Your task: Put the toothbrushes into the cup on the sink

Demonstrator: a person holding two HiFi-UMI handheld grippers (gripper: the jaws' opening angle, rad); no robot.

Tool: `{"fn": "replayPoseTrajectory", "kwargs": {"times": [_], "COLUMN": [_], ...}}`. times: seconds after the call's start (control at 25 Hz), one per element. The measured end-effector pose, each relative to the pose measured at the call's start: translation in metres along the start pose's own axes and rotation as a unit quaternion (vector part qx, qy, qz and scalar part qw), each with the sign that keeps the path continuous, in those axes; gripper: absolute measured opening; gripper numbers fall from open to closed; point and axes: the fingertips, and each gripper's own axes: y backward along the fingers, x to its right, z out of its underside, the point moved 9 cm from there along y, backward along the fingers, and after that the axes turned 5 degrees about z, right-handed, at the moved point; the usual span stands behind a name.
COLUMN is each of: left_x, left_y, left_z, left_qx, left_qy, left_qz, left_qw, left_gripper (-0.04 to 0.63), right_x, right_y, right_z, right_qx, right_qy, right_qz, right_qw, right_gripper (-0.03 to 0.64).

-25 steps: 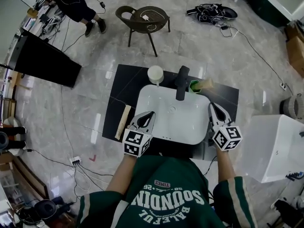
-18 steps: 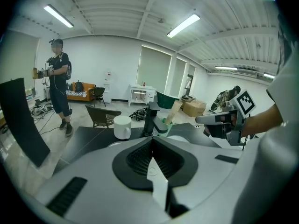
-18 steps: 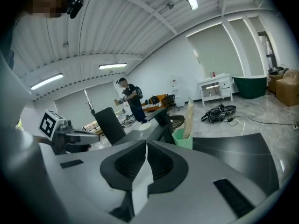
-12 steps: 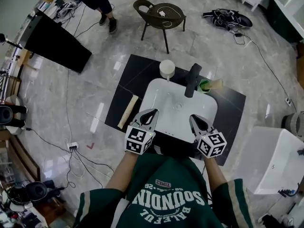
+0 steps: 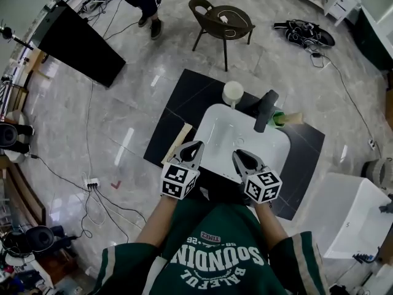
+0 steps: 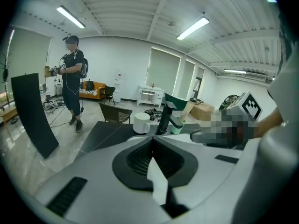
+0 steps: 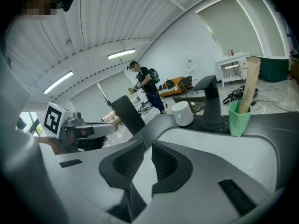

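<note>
Green cup is standing on the black counter just right of the faucet, with a beige pack sticking out of it. A second beige pack is lying on the counter just left of the sink, and a white mug is standing left of the faucet. The left gripper and right gripper are hovering side by side over the sink's near edge.

In the left gripper view, the jaws are pressing together at their tips, gripping nothing.

In the right gripper view, the jaws are sitting almost together with a thin, empty slit between them.
</note>
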Motion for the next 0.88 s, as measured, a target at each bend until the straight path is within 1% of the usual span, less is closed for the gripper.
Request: {"fn": "replayPoseTrajectory", "kwargs": {"times": [0.16, 0.4, 0.6, 0.88], "left_x": [-0.023, -0.058, -0.084, -0.115], "left_y": [0.011, 0.023, 0.029, 0.033], "left_z": [0.004, 0.008, 0.012, 0.015], "left_qx": [-0.001, -0.008, -0.011, -0.014], "left_qy": [0.007, 0.015, 0.022, 0.028], "left_qz": [-0.005, -0.006, -0.003, 0.005], "left_qw": [1.0, 0.9998, 0.9997, 0.9995], "left_gripper": [0.011, 0.011, 0.011, 0.011], "right_x": [-0.019, -0.047, -0.064, -0.076], "right_y": [-0.026, -0.061, -0.088, -0.118], "right_z": [-0.001, 0.003, 0.004, 0.006], "right_qx": [-0.013, -0.031, -0.038, -0.052], "right_qy": [-0.001, -0.008, -0.029, -0.048], "right_qz": [-0.009, -0.015, -0.012, -0.003], "right_qw": [1.0, 0.999, 0.999, 0.997], "right_gripper": [0.057, 0.096, 0.141, 0.164]}}
